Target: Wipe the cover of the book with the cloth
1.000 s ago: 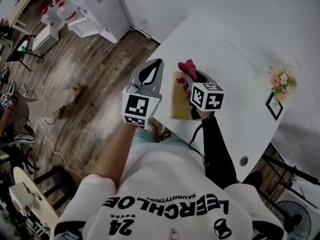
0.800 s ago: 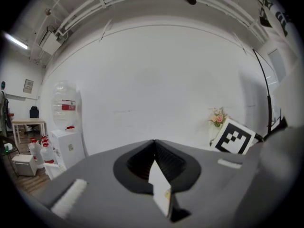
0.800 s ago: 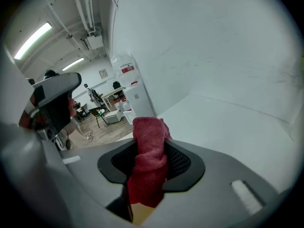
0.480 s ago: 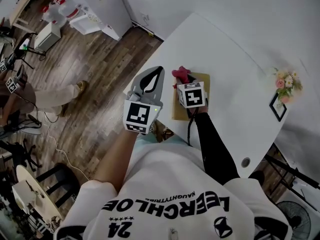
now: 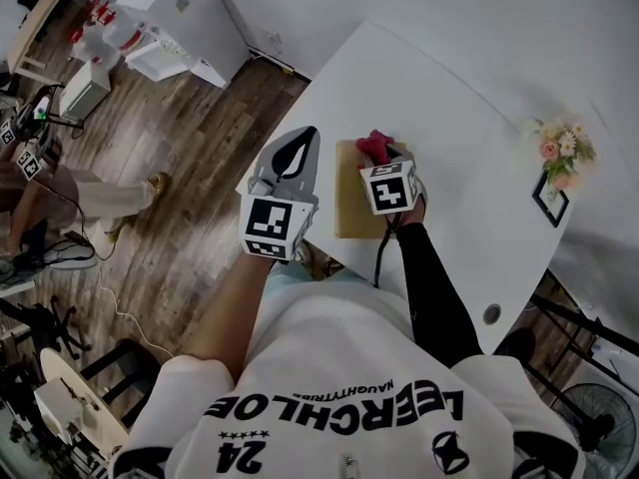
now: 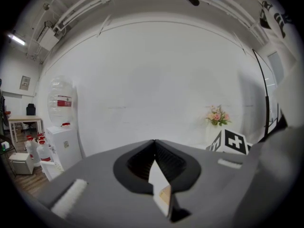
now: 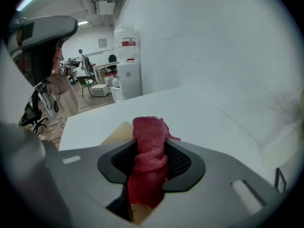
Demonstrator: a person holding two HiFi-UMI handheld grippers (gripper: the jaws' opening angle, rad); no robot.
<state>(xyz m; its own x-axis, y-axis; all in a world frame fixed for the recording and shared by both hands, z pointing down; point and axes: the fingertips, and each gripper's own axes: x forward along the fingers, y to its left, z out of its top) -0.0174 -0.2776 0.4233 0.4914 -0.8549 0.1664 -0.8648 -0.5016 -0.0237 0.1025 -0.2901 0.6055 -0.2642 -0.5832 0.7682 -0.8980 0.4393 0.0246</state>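
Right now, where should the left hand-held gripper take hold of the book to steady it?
Probably the left edge of the book, coming in from the left. It lies flat on the table, so only an edge can be pinched, and the right hand-held gripper holds the cloth at its far edge.

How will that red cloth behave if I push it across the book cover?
Probably floppy: the cloth bunches and folds where the right gripper pinches it, so it will likely drag and crumple rather than push stiffly. Its towel-like weave looks grippy, not slippery, so it may tug the book along the smooth table.
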